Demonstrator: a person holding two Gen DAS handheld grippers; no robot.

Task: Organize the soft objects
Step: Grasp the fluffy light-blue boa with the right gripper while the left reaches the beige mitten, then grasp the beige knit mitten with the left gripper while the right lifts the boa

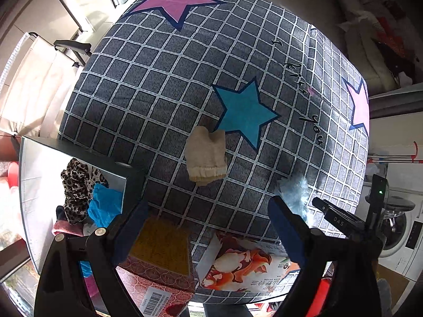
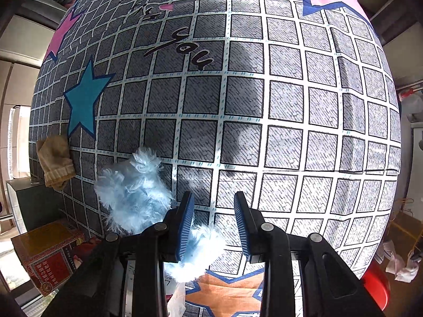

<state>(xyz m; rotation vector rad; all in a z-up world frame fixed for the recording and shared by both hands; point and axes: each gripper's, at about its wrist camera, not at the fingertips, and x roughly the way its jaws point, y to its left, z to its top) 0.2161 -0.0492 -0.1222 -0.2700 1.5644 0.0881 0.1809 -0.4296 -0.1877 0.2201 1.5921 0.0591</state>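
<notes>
A beige sock [image 1: 206,155] lies flat on the grey checked bed cover [image 1: 164,84], just below a blue star. My left gripper [image 1: 208,203] hovers open over the cover a little short of the sock, with nothing between its fingers. My right gripper [image 2: 213,195] is shut on a light-blue fluffy piece [image 2: 132,192]. A tuft sits between the pads near their base, and most of it bulges out left of the left finger. The same fluffy piece [image 1: 293,192] shows beside my left gripper's right finger. The sock [image 2: 55,161] also appears at the left edge.
A grey bin [image 1: 34,174] at the bed's left corner holds a leopard-print cloth [image 1: 76,190] and a blue cloth [image 1: 105,206]. A red and yellow carton [image 1: 158,259] and a printed food bag [image 1: 243,264] lie at the near edge. A washing machine [image 1: 401,227] stands at the right.
</notes>
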